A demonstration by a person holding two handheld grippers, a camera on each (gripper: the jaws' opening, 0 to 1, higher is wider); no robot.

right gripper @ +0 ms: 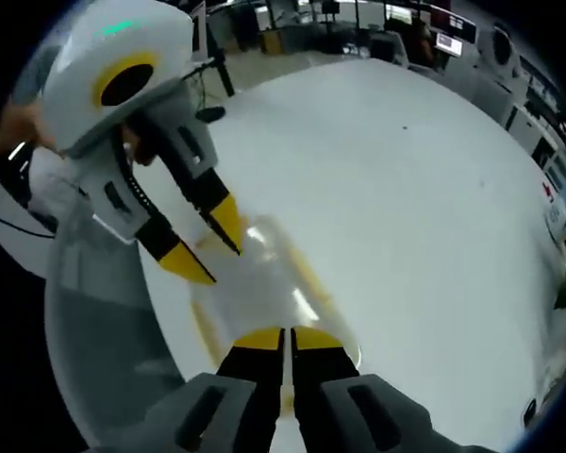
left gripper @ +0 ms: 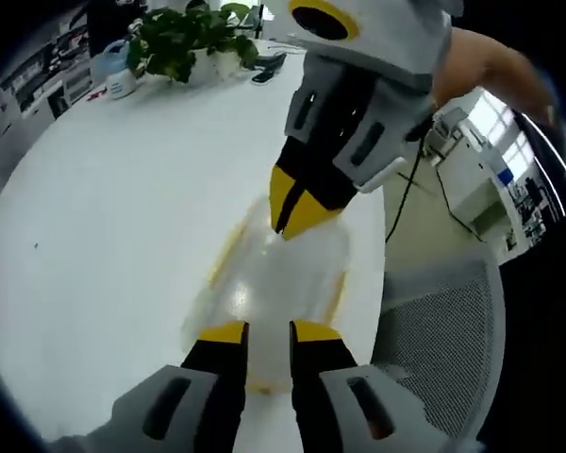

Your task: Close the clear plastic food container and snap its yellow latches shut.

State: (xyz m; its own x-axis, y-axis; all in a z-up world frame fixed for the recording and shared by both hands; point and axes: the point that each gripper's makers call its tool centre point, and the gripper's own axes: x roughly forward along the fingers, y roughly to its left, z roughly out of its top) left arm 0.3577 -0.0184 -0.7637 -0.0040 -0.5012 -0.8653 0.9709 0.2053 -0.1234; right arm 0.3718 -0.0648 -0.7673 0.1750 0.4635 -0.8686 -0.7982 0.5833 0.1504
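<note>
both grippers at the container, latches in progress

in the left gripper view, the clear plastic food container [left gripper: 274,283] lies on the white desk [left gripper: 113,217] near its right edge, blurred by motion. the left gripper [left gripper: 268,332] is at the container's near end, its yellow-tipped jaws a narrow gap apart; whether they pinch anything there i cannot tell. the right gripper [left gripper: 297,212] comes down from the far side onto the container's far end, its jaws drawn nearly together. yellow latches [left gripper: 224,253] show as faint streaks along the sides. the lid looks to be down on the box, so closing seems done; which latches are snapped i cannot tell. a potted plant [left gripper: 184,38] stands far off on the desk, well apart, and a mesh chair [left gripper: 448,330] sits just beside the desk edge on the right.

in the right gripper view, the right gripper [right gripper: 288,338] has its jaws almost touching at the container's [right gripper: 264,283] near end. the left gripper [right gripper: 212,247], jaws spread, reaches the far end. nothing on the desk [right gripper: 406,189] stands in the way.
</note>
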